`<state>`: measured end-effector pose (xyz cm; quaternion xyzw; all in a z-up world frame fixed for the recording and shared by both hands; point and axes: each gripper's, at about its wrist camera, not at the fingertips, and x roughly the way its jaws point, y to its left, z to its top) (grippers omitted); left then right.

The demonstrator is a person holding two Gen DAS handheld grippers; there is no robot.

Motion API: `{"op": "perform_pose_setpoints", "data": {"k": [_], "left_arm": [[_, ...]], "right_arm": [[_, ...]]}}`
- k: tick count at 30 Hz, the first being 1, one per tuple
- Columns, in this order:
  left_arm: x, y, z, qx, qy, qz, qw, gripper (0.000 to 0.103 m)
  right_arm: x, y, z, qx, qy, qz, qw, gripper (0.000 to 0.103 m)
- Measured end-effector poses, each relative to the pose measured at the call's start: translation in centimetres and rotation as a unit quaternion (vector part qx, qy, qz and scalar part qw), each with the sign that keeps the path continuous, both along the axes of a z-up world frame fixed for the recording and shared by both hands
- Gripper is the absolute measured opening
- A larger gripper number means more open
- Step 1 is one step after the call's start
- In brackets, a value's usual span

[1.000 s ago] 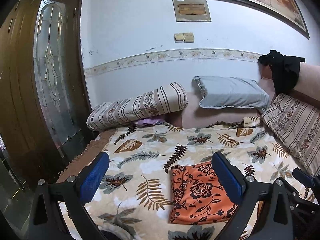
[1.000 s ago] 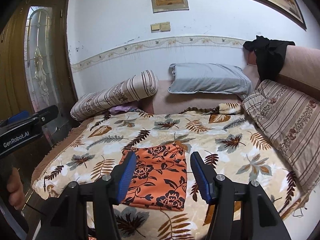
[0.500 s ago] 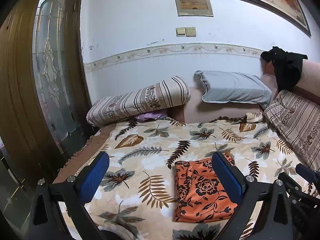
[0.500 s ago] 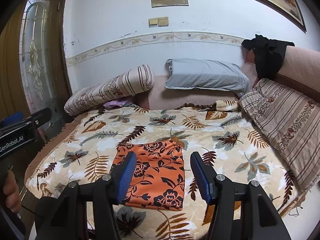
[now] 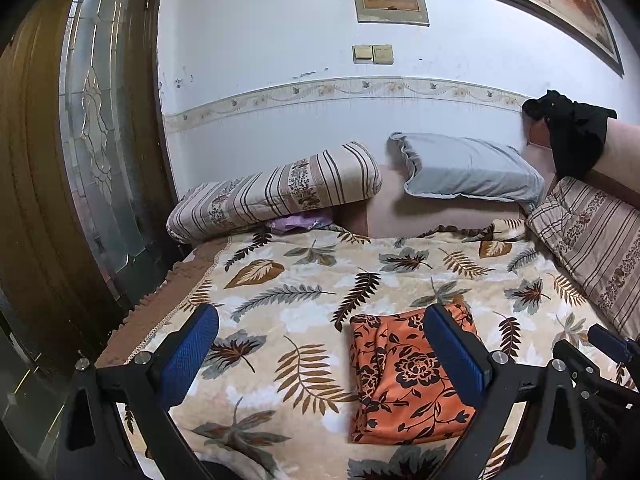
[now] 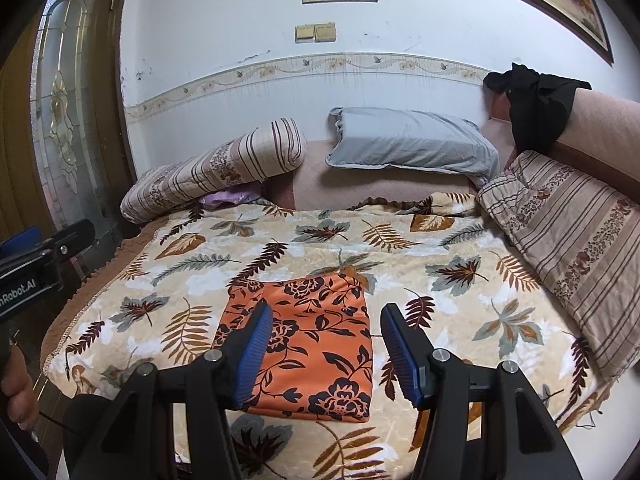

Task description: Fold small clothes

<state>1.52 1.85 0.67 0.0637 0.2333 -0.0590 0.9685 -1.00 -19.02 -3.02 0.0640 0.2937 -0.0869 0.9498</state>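
Observation:
A folded orange cloth with dark flower print [image 6: 316, 340] lies flat on the leaf-patterned blanket [image 6: 440, 280] near the bed's front edge. It also shows in the left wrist view [image 5: 404, 376]. My right gripper [image 6: 326, 344] is open and empty, held above the cloth and apart from it. My left gripper [image 5: 320, 356] is open wide and empty, held above the blanket to the left of the cloth. The left gripper's body shows at the left edge of the right wrist view [image 6: 36, 264].
A striped bolster [image 5: 276, 192] and a grey pillow [image 5: 468, 168] lie at the back. A striped cushion [image 6: 568, 232] leans at the right. A black garment [image 6: 532, 104] hangs over the headboard. A wooden door with glass [image 5: 92, 152] stands at the left.
Both grippers have drawn back and up from the bed a little, so more of the blanket shows. The folded cloth has not moved. Both grippers stay open.

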Motion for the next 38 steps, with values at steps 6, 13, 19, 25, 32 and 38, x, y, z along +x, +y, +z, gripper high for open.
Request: {"op": "perform_pose_setpoints", "data": {"k": [6, 13, 19, 25, 32, 38], "left_arm": [[0.5, 0.4, -0.6, -0.003, 0.005, 0.0, 1.0, 0.102], [1.2, 0.8, -1.1, -0.005, 0.011, 0.003, 0.9999, 0.102], [1.5, 0.9, -1.5, -0.006, 0.013, 0.004, 0.9999, 0.102], [2.2, 0.5, -2.1, -0.003, 0.019, 0.003, 0.9998, 0.102], [2.9, 0.1, -2.6, -0.007, 0.029, -0.003, 0.9995, 0.102], [6.3, 0.6, -3.8, -0.058, 0.067, -0.039, 0.9953, 0.102]], "right_arm": [[0.7, 0.5, -0.4, -0.004, 0.005, 0.002, 1.0, 0.06], [1.8, 1.3, -0.8, -0.007, 0.011, 0.008, 1.0, 0.06], [3.0, 1.9, -1.0, -0.01, 0.012, 0.017, 1.0, 0.06], [4.3, 2.3, -1.5, -0.004, 0.018, 0.026, 0.999, 0.06], [5.6, 2.2, -2.0, 0.0, 0.023, 0.032, 0.999, 0.06], [7.8, -0.2, -3.1, 0.031, 0.024, 0.055, 0.998, 0.06]]}}
